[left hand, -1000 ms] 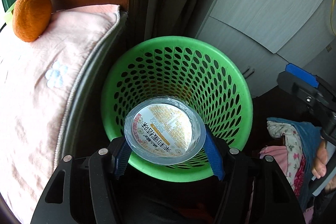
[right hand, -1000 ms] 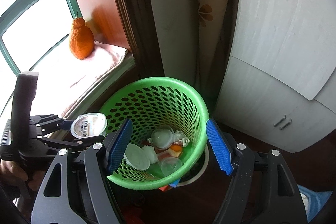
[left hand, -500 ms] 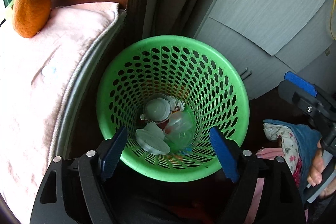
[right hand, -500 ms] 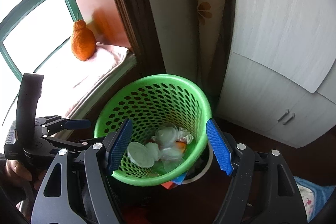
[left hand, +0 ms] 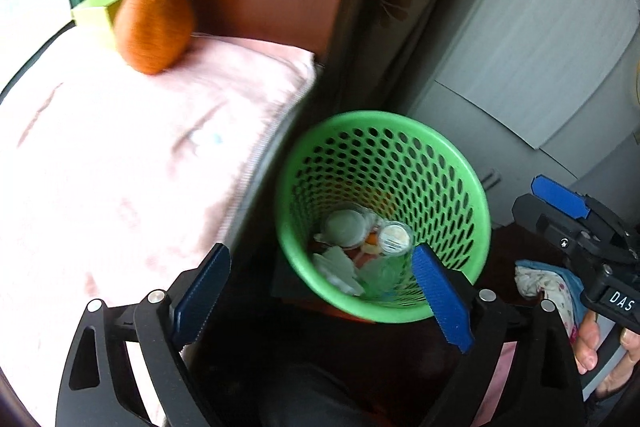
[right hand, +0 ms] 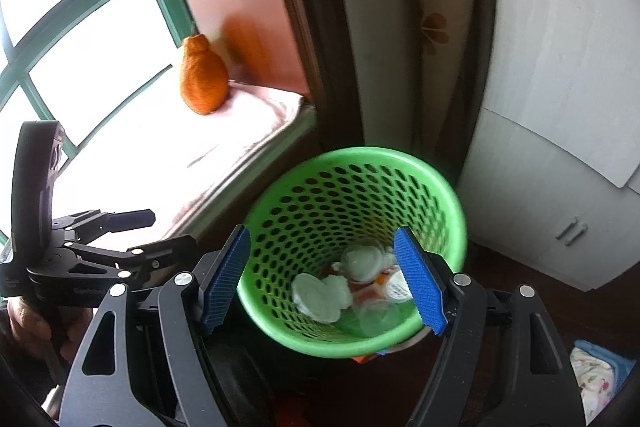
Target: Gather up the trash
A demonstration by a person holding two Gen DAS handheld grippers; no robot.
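Both the left gripper [left hand: 320, 295] and the right gripper [right hand: 324, 279] are held spread wide, with nothing grasped. Just beyond them, the trash [right hand: 352, 287] is seen lying in the green basket [left hand: 384, 131]. Another piece must probably be sought next. None is visible; the basket's contents are blurred.

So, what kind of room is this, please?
Probably a bedroom or living room at home: a pink cushioned window seat under a green-framed window, grey cupboard doors, and a green wastebasket on the floor.
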